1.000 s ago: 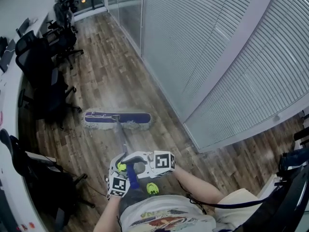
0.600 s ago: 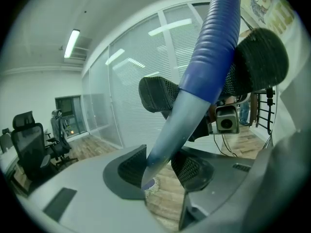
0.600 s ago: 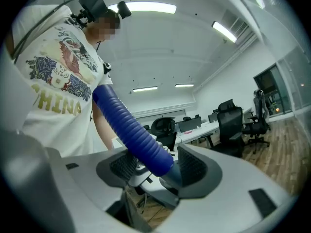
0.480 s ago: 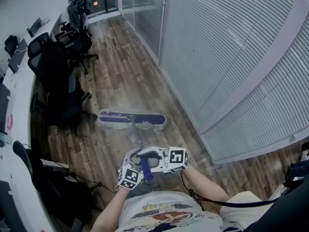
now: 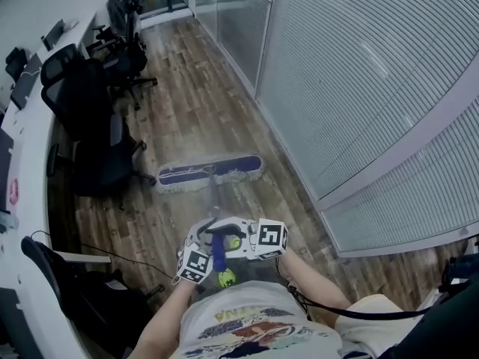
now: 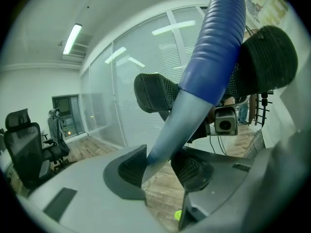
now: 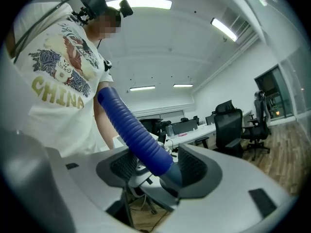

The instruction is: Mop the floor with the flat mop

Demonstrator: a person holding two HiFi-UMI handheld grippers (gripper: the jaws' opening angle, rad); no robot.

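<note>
Task was underway, prob. mid-stroke. The flat mop's head (image 5: 209, 173) lay flat on the wood floor (image 5: 187, 103) just ahead of the person, btwn the office chairs (image 5: 90, 126) on one side & the glass wall w/ blinds (image 5: 359, 88) on the other. The handle (image 5: 215, 200) ran from the head back to both grippers at waist height.

Left gripper (image 6: 160, 171) was clamped on the grey shaft, w/ a pad pressing each side. Right gripper (image 7: 163, 171) was clamped on the lower end of the blue ribbed grip (image 7: 136, 135), just above the left one. Neither was free.

Done so far: couldn't tell for sure. A paler, hazy patch showed on the boards round the head, maybe damp or dust, but there was no clear wet/dry line. Left to do, by my read: the long strip of floor toward the far end, plus the edges under the chairs & along the surface (image 5: 22, 126) at the left.

Writing: "CHINA" in gold caps on the person's T-shirt (image 7: 56, 95). The marker cubes (image 5: 272, 238) showed only black-&-white square patterns, no words. No brand seen on the mop.
</note>
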